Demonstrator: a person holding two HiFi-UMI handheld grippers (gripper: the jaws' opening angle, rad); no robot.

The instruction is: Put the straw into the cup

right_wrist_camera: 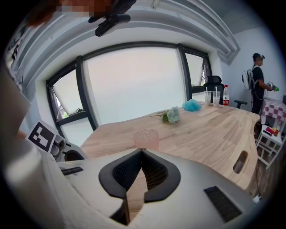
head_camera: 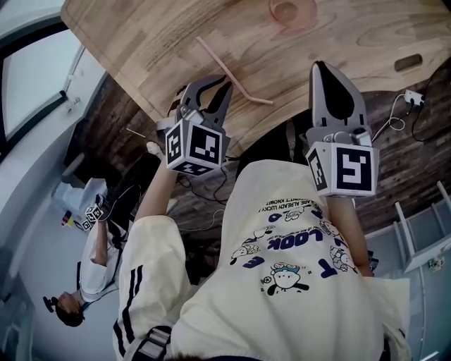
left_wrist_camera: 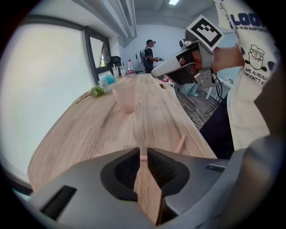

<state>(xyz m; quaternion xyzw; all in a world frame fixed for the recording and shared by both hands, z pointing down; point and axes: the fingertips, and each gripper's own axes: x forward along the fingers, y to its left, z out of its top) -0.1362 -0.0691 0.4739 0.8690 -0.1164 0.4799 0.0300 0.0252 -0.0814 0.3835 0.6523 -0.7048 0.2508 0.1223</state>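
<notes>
**Aiming parted left fingers at the straw on the table**

Pointing the left gripper (head_camera: pixel 211 88) steeply down at the wooden table (head_camera: pixel 134 42), with its 2 fingers parted by a narrow gap and pressing on nothing. Showing bare wood through that gap in the left gripper view. Lying flat on the table just past those fingertips: the pink straw (head_camera: pixel 232 70), crossing the line of the gap at the tips, with 1 end poking out beside the right-hand finger. Standing upright farther ahead of the same fingertips, well apart from the straw: the pale pink cup (head_camera: pixel 292 10), holding nothing that can be made out.

Hanging over the table's near edge, level with the left one: the right gripper (head_camera: pixel 323 67), with its 2 fingers closed tip to tip and gripping nothing. Facing the cup, which is sitting straight beyond those closed fingertips in the right gripper view, apart from them.
</notes>
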